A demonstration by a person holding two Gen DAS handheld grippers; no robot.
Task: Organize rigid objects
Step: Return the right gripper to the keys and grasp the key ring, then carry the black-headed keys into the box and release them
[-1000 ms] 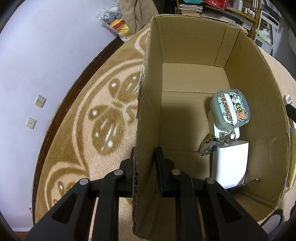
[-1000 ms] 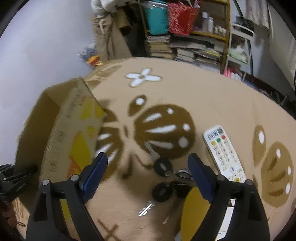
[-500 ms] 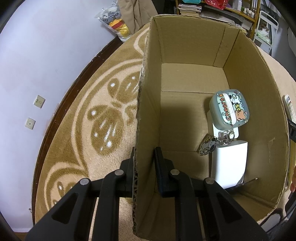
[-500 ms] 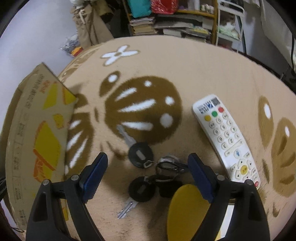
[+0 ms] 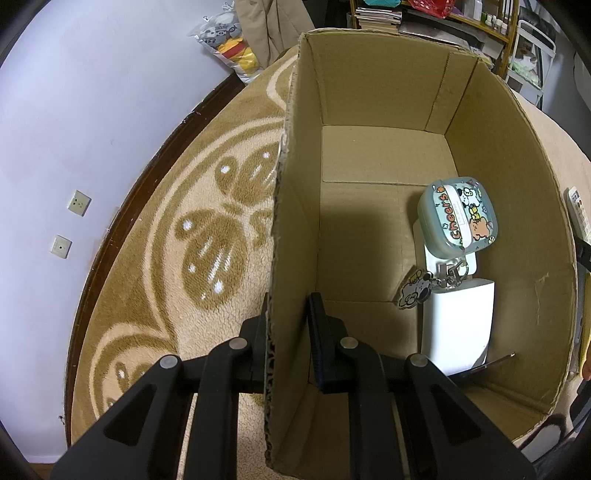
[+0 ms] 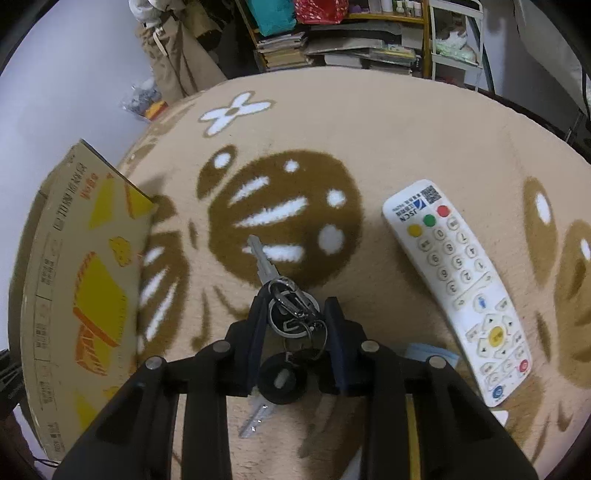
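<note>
Floor covering: plush beige carpet (image 6: 388, 122) with brown-and-white floral motifs. Left: pale lilac wall (image 5: 92, 92), dark wooden skirting (image 5: 122, 218), two square wall sockets (image 5: 78, 202). Far: wooden shelving (image 6: 369, 22) loaded with stacked books (image 6: 284, 48); white wire rack (image 6: 456, 37) far right.

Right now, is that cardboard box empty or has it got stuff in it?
Not empty. The cardboard box holds a cartoon-lidded container, a keychain charm and a white block; most of its floor is bare.

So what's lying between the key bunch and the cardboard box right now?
Right wrist view: only bare patterned rug separates the key bunch from the cardboard box; nothing lies there.
</note>
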